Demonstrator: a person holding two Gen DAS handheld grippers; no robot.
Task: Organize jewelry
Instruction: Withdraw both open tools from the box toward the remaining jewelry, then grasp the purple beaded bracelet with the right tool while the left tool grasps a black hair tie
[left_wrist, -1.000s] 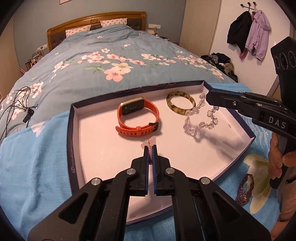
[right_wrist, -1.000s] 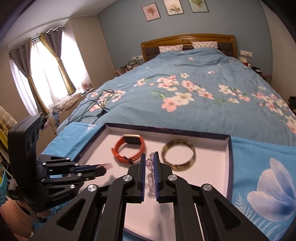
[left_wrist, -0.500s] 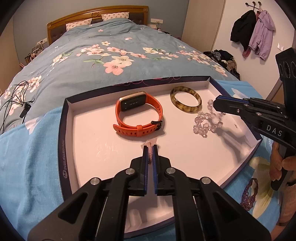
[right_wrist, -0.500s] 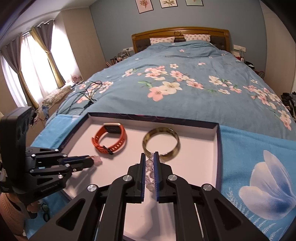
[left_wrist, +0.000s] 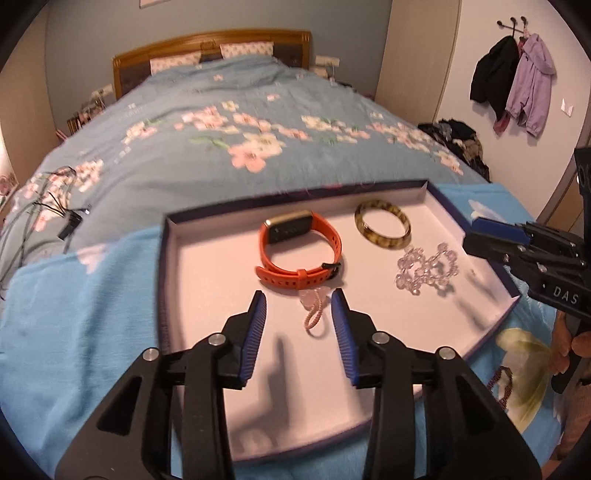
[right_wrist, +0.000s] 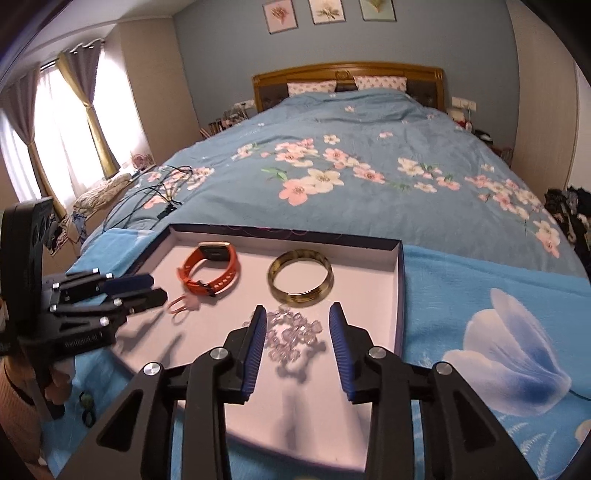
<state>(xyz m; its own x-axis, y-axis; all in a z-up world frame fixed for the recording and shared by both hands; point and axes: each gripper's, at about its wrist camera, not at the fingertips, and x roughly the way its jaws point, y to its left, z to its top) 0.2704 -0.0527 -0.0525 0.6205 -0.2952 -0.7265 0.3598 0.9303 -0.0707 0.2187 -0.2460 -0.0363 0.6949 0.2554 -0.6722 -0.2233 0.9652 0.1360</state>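
Observation:
A white tray (left_wrist: 167, 280) with a dark rim lies on a blue cloth on the bed. In it are an orange smartwatch (left_wrist: 299, 254), a tortoiseshell bangle (left_wrist: 382, 225), a clear bead bracelet (left_wrist: 426, 267) and a small pink loop (left_wrist: 314, 314). My left gripper (left_wrist: 299, 297) is opening; the pink loop lies loose on the tray floor between its fingers, untouched. My right gripper (right_wrist: 297, 309) is opening too, and the clear bead bracelet (right_wrist: 291, 332) rests on the tray between its fingers, free of the pads. Each gripper shows in the other's view: right gripper (left_wrist: 472, 236), left gripper (right_wrist: 159, 288).
A dark bead bracelet (left_wrist: 500, 380) lies on the blue cloth right of the tray. Small dark and green rings (right_wrist: 86, 402) lie left of it. Cables (left_wrist: 48, 210) trail over the floral quilt. A person's hand (left_wrist: 580, 339) holds the right gripper's handle.
Both grippers went from shut to open. The pink loop left the left fingers and the bead bracelet left the right fingers; both now lie on the tray.

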